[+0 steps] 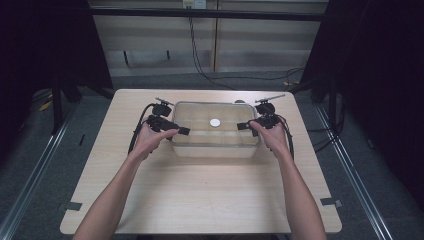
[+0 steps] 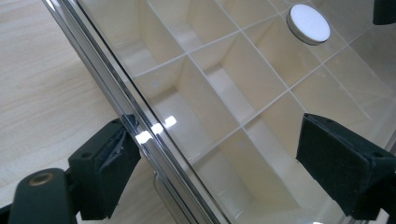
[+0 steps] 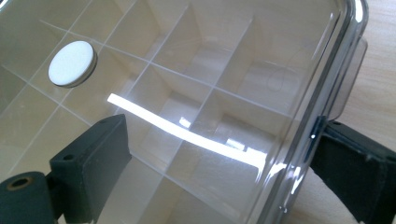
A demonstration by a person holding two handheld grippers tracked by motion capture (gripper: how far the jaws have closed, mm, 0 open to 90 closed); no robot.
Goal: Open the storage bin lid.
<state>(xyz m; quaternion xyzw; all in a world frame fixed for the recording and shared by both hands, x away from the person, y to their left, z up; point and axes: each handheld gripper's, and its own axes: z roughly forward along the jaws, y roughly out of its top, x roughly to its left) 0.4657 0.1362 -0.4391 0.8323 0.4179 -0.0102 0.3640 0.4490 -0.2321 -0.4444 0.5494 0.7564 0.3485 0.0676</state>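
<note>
1. A clear plastic organizer box (image 1: 216,130) lies flat on the wooden table (image 1: 200,200), toward its far half, with its long axis running across the table from the person's left to right and its lid facing up.
2. A small white round disc (image 1: 215,122) sits on the lid near the box's middle (slightly toward the far side).
3. The left gripper (image 1: 176,131) is at the box's left short end and the right gripper (image 1: 246,126) at its right short end, each pointing inward toward the disc.
4. The left gripper view shows what the high view cannot: its jaws stand wide apart astride the box's rim, one outside over the table, the other above the lid, and the dividers form compartments below.
5. The right gripper view shows the same wide straddle at the other rim, plus a clear latch tab (image 3: 348,79) on the box's outer side; whether the jaws touch the box, I cannot tell.
</note>
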